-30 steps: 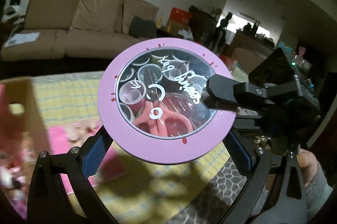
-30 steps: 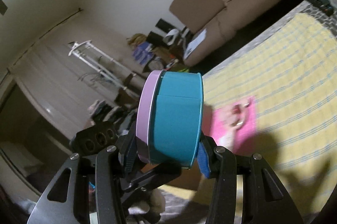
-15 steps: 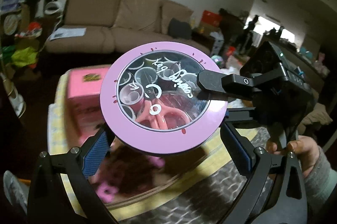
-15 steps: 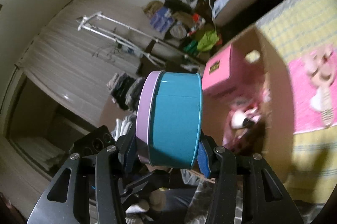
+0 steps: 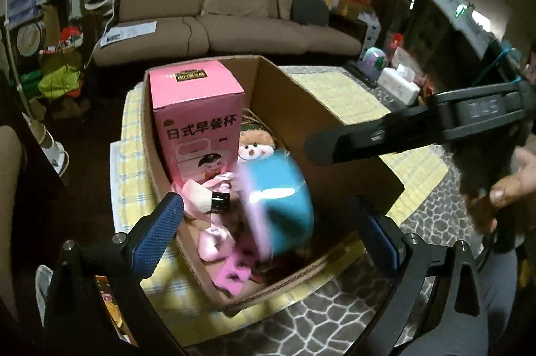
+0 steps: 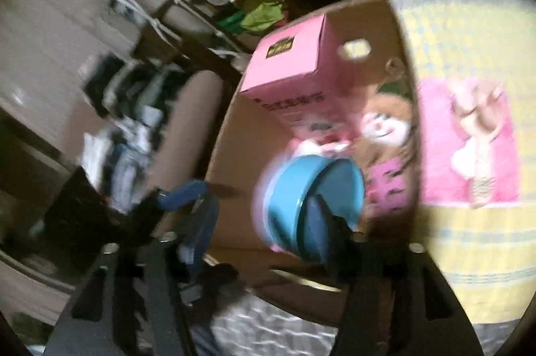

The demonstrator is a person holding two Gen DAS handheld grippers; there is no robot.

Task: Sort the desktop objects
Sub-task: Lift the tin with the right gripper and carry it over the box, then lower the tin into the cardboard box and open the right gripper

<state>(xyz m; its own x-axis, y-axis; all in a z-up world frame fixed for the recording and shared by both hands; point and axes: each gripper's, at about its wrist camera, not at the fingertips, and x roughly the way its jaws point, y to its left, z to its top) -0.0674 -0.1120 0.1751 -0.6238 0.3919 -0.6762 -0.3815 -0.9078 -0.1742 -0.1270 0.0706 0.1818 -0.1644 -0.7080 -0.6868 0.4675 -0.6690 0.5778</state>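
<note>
The round teal tin with a pink lid is blurred, tilted on its side inside the cardboard box, free of both grippers. It also shows in the right wrist view. My left gripper is open above the box's near end. My right gripper is open and blurred; its fingers cross over the box in the left wrist view. The box holds a tall pink carton, a plush doll and pink items.
The box stands on a yellow checked cloth. A pink flat pack with a doll lies on the cloth beside it. A brown sofa is behind. A white tissue box sits far right.
Both grippers swung over the cardboard box, opened and let go of the tin. The tin has dropped into the box and tipped onto its side.
</note>
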